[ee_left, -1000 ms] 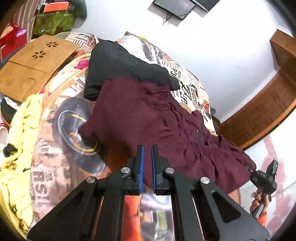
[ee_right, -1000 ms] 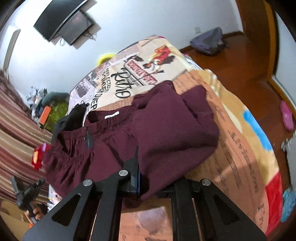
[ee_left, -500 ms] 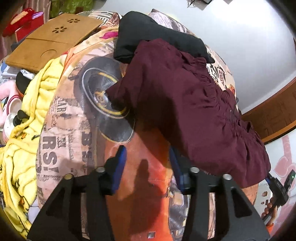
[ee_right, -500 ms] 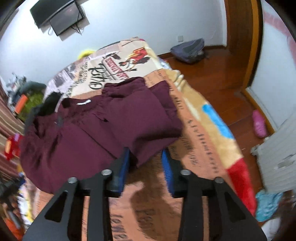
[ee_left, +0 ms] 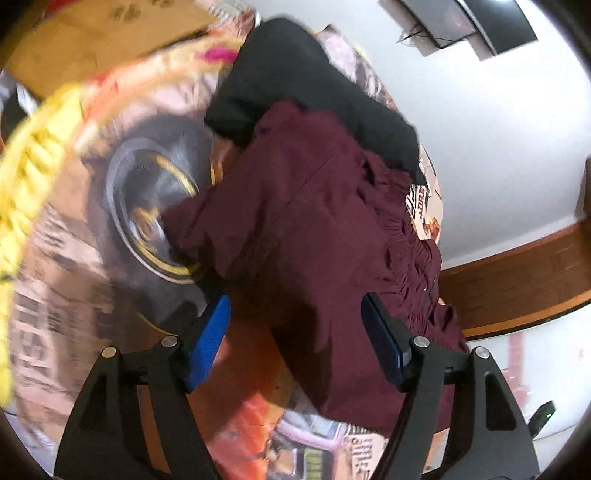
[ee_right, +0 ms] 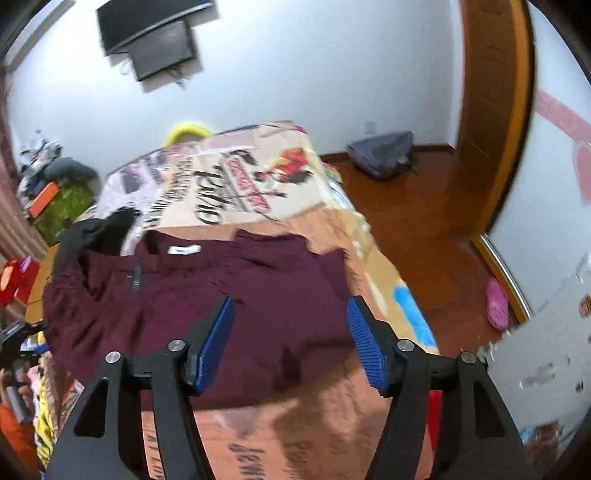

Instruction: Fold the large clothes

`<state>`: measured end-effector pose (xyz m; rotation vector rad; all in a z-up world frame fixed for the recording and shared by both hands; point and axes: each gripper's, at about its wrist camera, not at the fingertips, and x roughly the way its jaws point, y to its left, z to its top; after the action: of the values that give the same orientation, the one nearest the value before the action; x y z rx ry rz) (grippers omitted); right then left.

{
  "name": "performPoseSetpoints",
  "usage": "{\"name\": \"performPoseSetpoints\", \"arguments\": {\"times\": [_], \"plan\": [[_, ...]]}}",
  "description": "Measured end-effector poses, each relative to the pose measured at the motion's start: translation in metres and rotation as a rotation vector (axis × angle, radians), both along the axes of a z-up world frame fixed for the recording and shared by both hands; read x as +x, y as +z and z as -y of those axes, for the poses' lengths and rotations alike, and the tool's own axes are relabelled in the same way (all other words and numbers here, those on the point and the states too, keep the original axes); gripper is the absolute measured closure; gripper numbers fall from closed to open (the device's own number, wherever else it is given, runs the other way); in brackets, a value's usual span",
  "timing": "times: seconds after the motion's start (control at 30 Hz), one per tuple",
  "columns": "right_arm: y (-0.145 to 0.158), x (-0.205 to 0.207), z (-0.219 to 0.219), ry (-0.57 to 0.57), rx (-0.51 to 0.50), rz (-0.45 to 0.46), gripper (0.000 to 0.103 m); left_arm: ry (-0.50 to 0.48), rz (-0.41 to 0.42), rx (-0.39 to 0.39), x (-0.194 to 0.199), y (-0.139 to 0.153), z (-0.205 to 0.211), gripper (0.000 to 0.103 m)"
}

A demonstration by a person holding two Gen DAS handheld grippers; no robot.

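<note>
A large maroon garment [ee_left: 306,229] lies folded on the printed bedspread [ee_left: 74,280]; it also shows in the right wrist view [ee_right: 236,295] with a white label at its collar. My left gripper [ee_left: 295,332] is open and empty, its blue pads spread over the garment's near edge. My right gripper [ee_right: 288,332] is open and empty, held above the garment's near side. The left gripper shows at the left edge of the right wrist view [ee_right: 14,339].
A black garment [ee_left: 295,77] lies at the maroon one's far end. A yellow blanket [ee_left: 22,177] hangs off the bed's left side. A wooden lap table [ee_left: 110,33], wooden floor [ee_right: 424,221], a grey bag [ee_right: 384,155] and pink slipper [ee_right: 496,302] surround the bed.
Both grippers have opened and let go of the maroon garment, which now lies folded on the bed. Both have pulled back from it and opened wider.
</note>
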<state>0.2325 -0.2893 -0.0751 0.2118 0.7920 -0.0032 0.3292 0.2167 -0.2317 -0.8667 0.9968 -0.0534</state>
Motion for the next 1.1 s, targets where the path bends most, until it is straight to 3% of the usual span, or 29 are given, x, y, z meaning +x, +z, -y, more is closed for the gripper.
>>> {"name": "performPoseSetpoints", "arguments": {"times": [0.17, 0.33, 0.47, 0.63, 0.7, 0.87, 0.97, 1.1], "plan": [[-0.013, 0.017, -0.041, 0.11, 0.011, -0.008, 0.031, 0.008, -0.073, -0.095, 0.022, -0.038, 0.002, 0.03], [-0.055, 0.035, -0.075, 0.188, -0.032, -0.098, 0.032, 0.036, -0.032, -0.043, 0.042, -0.038, -0.003, 0.027], [-0.085, 0.042, -0.073, 0.179, -0.035, -0.183, 0.031, 0.088, -0.005, -0.064, 0.049, -0.038, -0.007, 0.027], [-0.083, 0.044, -0.05, 0.157, 0.024, -0.193, 0.031, 0.203, 0.026, -0.117, 0.047, -0.04, -0.014, 0.027], [-0.084, 0.045, -0.048, 0.152, 0.055, -0.202, 0.031, 0.243, 0.025, -0.113, 0.046, -0.038, -0.015, 0.033], [-0.082, 0.041, -0.05, 0.142, 0.044, -0.211, 0.031, 0.225, 0.071, -0.012, 0.035, -0.015, -0.004, 0.064], [-0.075, 0.04, -0.054, 0.159, -0.013, -0.218, 0.031, 0.162, 0.131, 0.077, 0.025, 0.018, 0.005, 0.073], [-0.06, 0.041, -0.061, 0.175, -0.05, -0.202, 0.03, 0.1, 0.226, 0.229, 0.002, 0.069, 0.023, 0.076]]}}
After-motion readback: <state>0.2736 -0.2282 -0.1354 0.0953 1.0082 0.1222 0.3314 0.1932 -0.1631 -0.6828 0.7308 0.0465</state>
